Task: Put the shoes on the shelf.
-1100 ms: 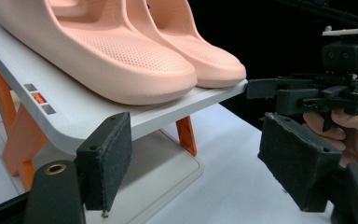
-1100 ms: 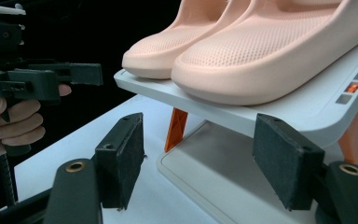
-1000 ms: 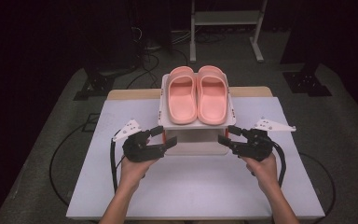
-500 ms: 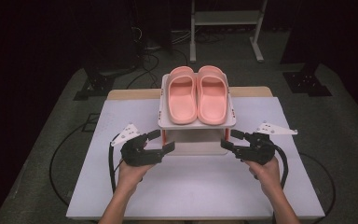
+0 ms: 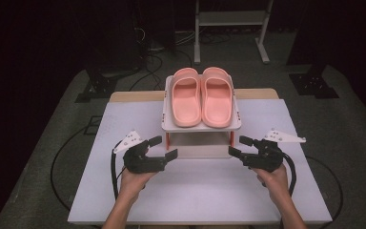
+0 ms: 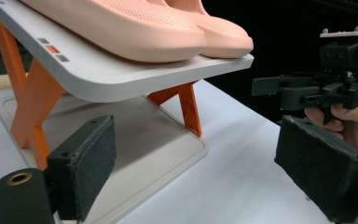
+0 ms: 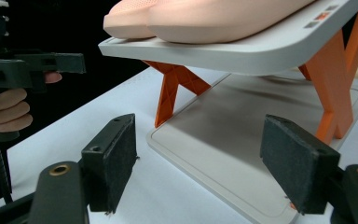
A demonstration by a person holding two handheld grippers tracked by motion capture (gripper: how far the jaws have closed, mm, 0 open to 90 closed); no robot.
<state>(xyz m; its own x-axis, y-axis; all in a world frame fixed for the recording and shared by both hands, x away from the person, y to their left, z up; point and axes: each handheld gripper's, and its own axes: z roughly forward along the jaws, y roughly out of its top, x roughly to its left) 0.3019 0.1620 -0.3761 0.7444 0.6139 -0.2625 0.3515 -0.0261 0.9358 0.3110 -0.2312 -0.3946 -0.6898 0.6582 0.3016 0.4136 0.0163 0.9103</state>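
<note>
Two black two-jaw grippers are held low over the near half of the white tabletop (image 5: 195,195), the left gripper (image 5: 163,149) and the right gripper (image 5: 240,147) pointing inward at the front corners of the small two-tier rack with orange X-shaped legs (image 5: 201,138). Both sets of jaws have just been opening and now stand wide, with nothing between the pads (the rack's grey base plate (image 7: 233,140) is seen past them, apart from the pads, in both gripper views). On the rack's sloping white top shelf (image 5: 169,125) a pair of salmon-pink moulded foam slides (image 5: 203,95) is set side by side, toes toward the far edge. The step in hand is judged to be a release of the rack after its placing. Next, the hands would be drawn back, or the slides reached for from above, the jaws being kept wide until the pads pass a sole.
</note>
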